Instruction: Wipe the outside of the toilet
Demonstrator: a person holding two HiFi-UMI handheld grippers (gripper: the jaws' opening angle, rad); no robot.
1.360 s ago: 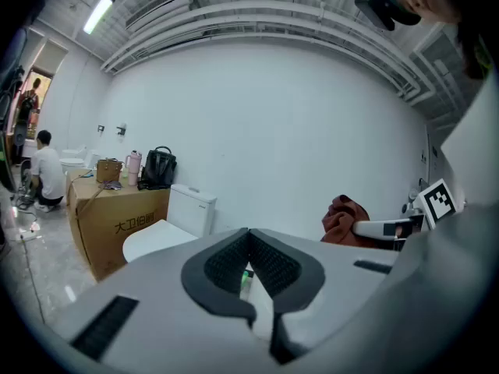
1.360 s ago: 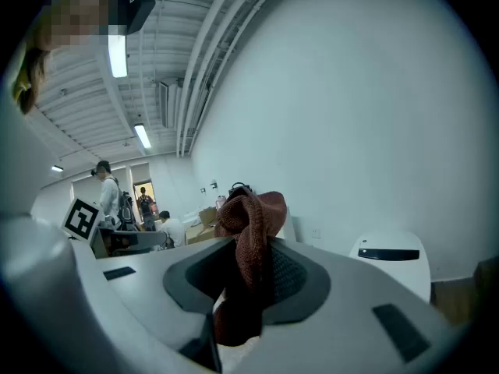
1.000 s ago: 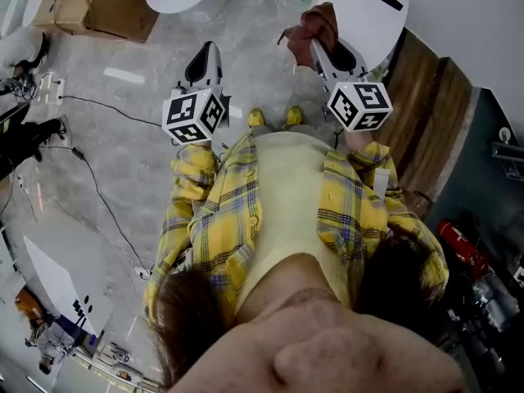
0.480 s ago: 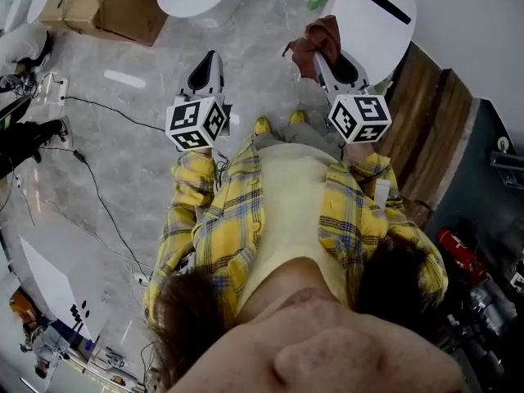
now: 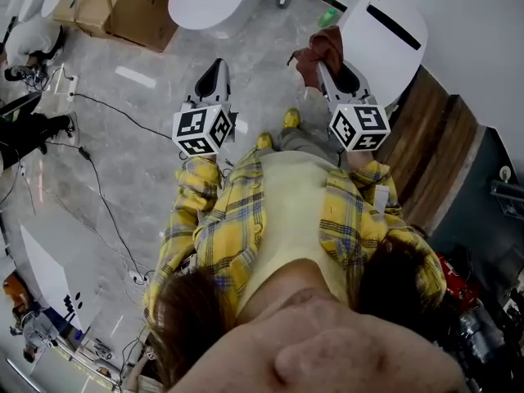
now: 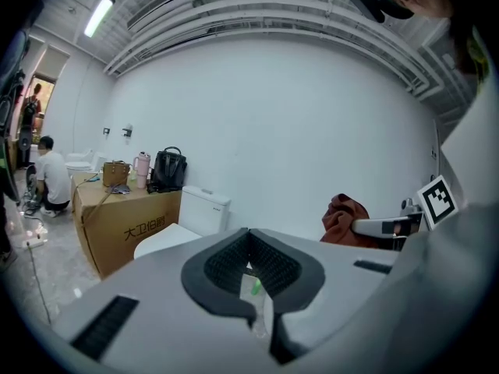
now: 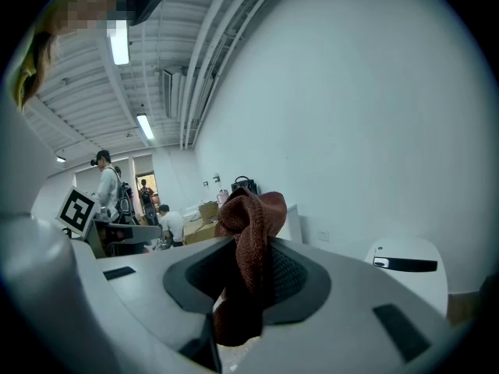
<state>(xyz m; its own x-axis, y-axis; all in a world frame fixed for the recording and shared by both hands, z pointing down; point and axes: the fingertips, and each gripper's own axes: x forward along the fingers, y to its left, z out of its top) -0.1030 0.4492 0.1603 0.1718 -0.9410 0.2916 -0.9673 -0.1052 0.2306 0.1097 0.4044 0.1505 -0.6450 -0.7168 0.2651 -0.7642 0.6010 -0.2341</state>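
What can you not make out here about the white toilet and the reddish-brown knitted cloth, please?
- White toilet: the head view shows only its top; sides and base lie beneath. In the right gripper view the right gripper's body cuts it off.
- Reddish-brown knitted cloth: whether it touches the toilet; the head view overlaps them.
- Small green thing on the floor: too small to identify.

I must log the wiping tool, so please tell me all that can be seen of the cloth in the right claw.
The cloth is reddish-brown, soft and crumpled, with a knitted look. The right claw is shut on its middle: one bunch stands above the pads, another hangs below. From the head view it is held up in front of the white toilet; whether they touch cannot be told.
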